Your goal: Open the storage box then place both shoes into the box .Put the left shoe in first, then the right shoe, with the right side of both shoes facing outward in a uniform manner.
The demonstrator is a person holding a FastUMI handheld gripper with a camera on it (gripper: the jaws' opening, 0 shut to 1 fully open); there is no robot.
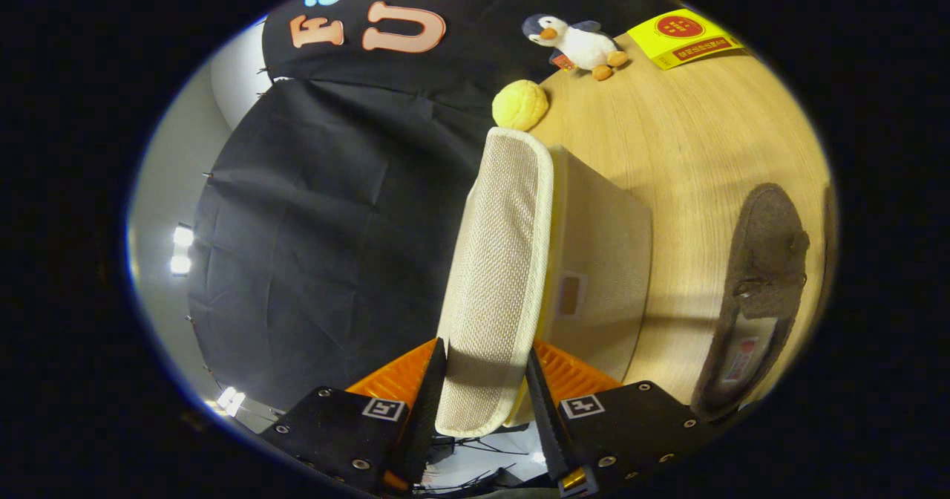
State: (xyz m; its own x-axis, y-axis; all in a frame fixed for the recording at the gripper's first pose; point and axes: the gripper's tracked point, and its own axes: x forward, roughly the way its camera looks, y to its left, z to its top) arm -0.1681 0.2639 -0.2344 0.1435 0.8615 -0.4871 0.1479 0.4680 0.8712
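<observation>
The jaws [484, 395] stand a narrow way apart and are clenched on the lid [499, 276] of the storage box [605, 261], one finger pressing each face of the panel near its lower edge. The lid is a flat, rounded-corner panel of cream woven mesh with a smooth, paler fabric binding stitched around its rim; it rises straight ahead from between the jaws, and a thin yellow edge shows along its far side. Just beyond the lid, to the right of the jaws, lies the box itself, a soft-sided beige fabric body with plain, matte walls and a small rectangular patch on the wall facing the jaws. Ribbed orange plastic parts of the gripper flank the lid on either side. Further right, well apart from the box, a dark brown felt-like shoe [761, 291] lies on the counter [690, 142], long and slipper-shaped, with a pale insole showing in its opening. The counter is light wood with a fine straight grain. Well beyond the jaws, past the top of the lid, sits a bumpy yellow ball [520, 105], then a plush penguin [577, 43] with a white belly and orange feet, and beside it a flat yellow packet [684, 37] with a red round mark.
</observation>
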